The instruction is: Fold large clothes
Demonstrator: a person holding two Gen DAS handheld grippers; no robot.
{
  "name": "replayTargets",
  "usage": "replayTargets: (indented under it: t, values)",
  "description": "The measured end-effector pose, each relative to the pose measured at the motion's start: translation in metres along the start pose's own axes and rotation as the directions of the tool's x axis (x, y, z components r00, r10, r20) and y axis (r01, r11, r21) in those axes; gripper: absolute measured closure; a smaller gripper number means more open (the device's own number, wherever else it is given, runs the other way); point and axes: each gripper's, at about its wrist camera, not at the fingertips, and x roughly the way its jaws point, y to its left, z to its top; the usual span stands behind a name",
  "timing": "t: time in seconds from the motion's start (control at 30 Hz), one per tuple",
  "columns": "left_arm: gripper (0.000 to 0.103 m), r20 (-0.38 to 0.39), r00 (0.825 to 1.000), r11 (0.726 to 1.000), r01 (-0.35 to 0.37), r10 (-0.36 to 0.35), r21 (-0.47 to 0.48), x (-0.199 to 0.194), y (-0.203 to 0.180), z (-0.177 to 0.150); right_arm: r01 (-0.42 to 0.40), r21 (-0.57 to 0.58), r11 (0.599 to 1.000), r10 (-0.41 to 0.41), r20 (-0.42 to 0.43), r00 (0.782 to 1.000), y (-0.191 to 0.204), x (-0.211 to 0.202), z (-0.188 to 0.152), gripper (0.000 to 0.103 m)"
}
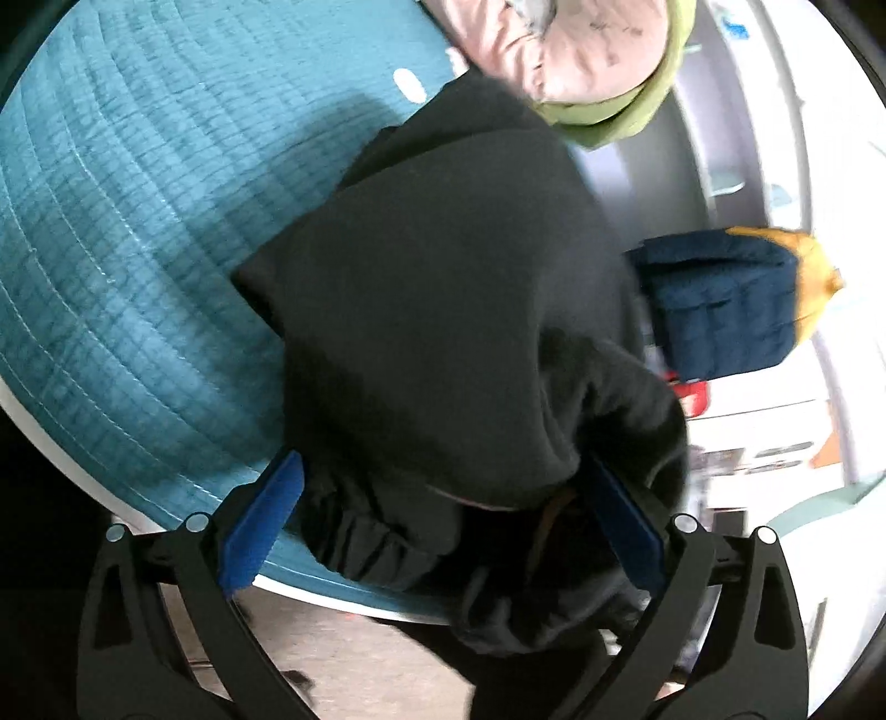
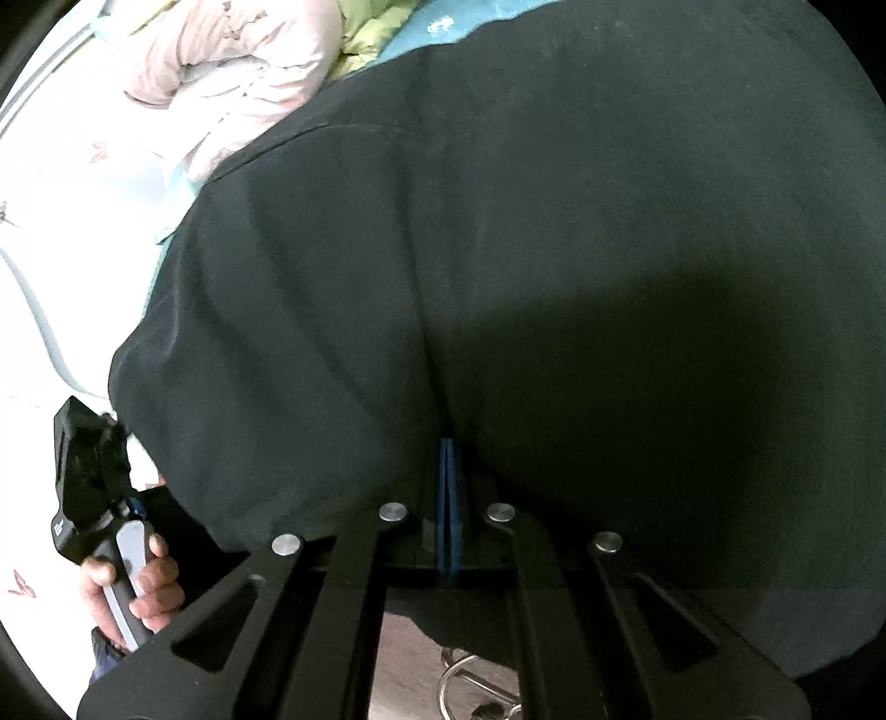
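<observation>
My bed (image 1: 127, 232) wears a teal quilted cover. On it lie the black garment (image 1: 443, 288) and a bundled pink-and-green quilt (image 1: 576, 61) at the far end.

Garment (image 1: 443, 310) on bedspread (image 1: 127, 232); quilt (image 1: 559, 50) behind.

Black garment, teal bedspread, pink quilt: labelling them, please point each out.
black garment (image 1: 443, 288): left wrist view, upper fold.
teal bedspread (image 1: 138, 221): left wrist view, bare quilted surface.
pink quilt (image 2: 232, 72): right wrist view, bunched middle.

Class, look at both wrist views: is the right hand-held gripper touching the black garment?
Touching. The right wrist view shows the right hand-held gripper with blue pads pressed together on a pinched fold of the black garment.
</observation>
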Motion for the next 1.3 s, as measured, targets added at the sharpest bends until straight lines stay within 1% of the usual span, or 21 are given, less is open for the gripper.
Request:
replayTargets:
  t: [0.07,0.1,0.17,0.2,0.23,0.27,0.33,0.43,0.47,0.53,0.63,0.7,0.73,0.77,0.87,0.93,1.0,1.07,1.17,1.23,1.3]
  values:
    - [0.005,-0.015,0.993,0.99,0.112,-0.114,-0.084,-0.003,0.011,0.003,-0.001,-0.015,1.0,0.0,-0.005,1.0,-0.001,0.002,-0.002,0.103]
    - [0.005,-0.018,0.99,0.983,0.14,-0.143,-0.122,-0.004,0.017,0.004,-0.009,-0.006,1.0,0.009,-0.008,1.0,-0.004,0.003,-0.001,0.103]
    - [0.005,0.004,0.983,0.972,0.183,-0.185,-0.149,-0.009,0.023,0.005,-0.026,0.017,1.0,0.026,-0.019,0.999,-0.008,0.004,0.001,0.103]
    - [0.005,0.035,0.976,0.961,0.217,-0.214,-0.172,-0.014,0.027,0.007,-0.027,0.016,1.0,0.027,-0.02,0.999,-0.011,0.005,0.003,0.103]
    - [0.005,0.044,0.968,0.95,0.25,-0.246,-0.186,-0.016,0.029,0.009,-0.024,0.01,1.0,0.024,-0.019,1.0,-0.011,0.004,0.003,0.103]
    - [0.005,0.045,0.967,0.947,0.254,-0.25,-0.197,-0.018,0.029,0.011,-0.023,0.007,1.0,0.023,-0.018,1.0,-0.011,0.004,0.002,0.103]
    - [0.005,0.068,0.982,0.972,0.182,-0.174,-0.151,-0.025,0.025,0.011,-0.012,0.003,1.0,0.012,-0.013,1.0,-0.007,0.001,0.001,0.103]
    - [0.005,0.081,0.989,0.98,0.138,-0.128,-0.145,-0.025,0.024,0.017,0.013,-0.031,0.999,-0.013,-0.007,1.0,0.008,-0.006,-0.001,0.097]
    - [0.005,0.08,0.993,0.986,0.092,-0.081,-0.139,-0.021,0.024,0.02,0.031,-0.05,0.998,-0.032,-0.005,0.999,0.012,-0.005,-0.002,0.097]
    - [0.005,0.049,0.998,0.992,0.048,-0.043,-0.118,-0.008,0.021,0.022,0.046,-0.061,0.997,-0.046,0.0,0.999,0.014,-0.002,-0.003,0.098]
    - [0.005,0.001,1.0,0.995,-0.026,0.026,-0.096,0.013,0.024,0.024,0.013,-0.02,1.0,-0.013,-0.001,1.0,0.003,-0.002,-0.004,0.099]
    - [0.004,-0.032,0.999,0.993,-0.009,0.005,-0.122,0.022,0.034,0.023,0.002,-0.018,1.0,-0.002,-0.002,1.0,0.001,-0.003,-0.005,0.099]
    - [0.004,-0.045,0.999,0.988,0.015,-0.022,-0.151,0.026,0.039,0.023,0.003,-0.019,1.0,-0.003,-0.002,1.0,0.0,-0.003,-0.006,0.099]
    - [0.004,-0.045,0.998,0.987,0.025,-0.032,-0.159,0.027,0.041,0.023,0.004,-0.018,1.0,-0.004,0.0,1.0,0.002,-0.001,-0.005,0.099]
    - [0.004,-0.085,0.996,0.994,-0.004,-0.006,-0.111,0.032,0.031,0.025,0.009,-0.002,1.0,-0.009,0.009,1.0,0.004,-0.002,-0.005,0.098]
    - [0.012,-0.071,0.997,0.998,-0.013,0.008,-0.066,0.03,0.02,0.027,-0.003,0.005,1.0,0.003,0.022,1.0,0.005,-0.008,-0.008,0.096]
    - [0.033,-0.04,0.999,1.0,-0.013,0.013,-0.001,0.021,0.005,0.027,-0.051,0.022,0.998,0.051,0.006,0.999,0.007,-0.008,-0.005,0.095]
    - [0.043,-0.018,1.0,0.997,-0.018,0.019,0.079,0.014,-0.013,0.026,-0.034,0.011,0.999,0.034,-0.003,0.999,0.008,-0.005,-0.005,0.096]
    - [0.049,-0.016,0.999,0.982,-0.031,0.034,0.189,0.013,-0.041,0.025,-0.038,0.006,0.999,0.038,0.006,0.999,-0.003,0.005,-0.005,0.1]
    - [0.052,-0.015,0.999,0.974,-0.033,0.037,0.225,0.01,-0.053,0.023,-0.05,0.013,0.999,0.05,0.023,0.998,-0.007,0.005,-0.007,0.1]
    - [0.053,-0.009,1.0,0.967,-0.026,0.03,0.252,0.002,-0.064,0.019,-0.049,-0.016,0.999,0.05,0.055,0.997,-0.001,-0.004,-0.01,0.095]
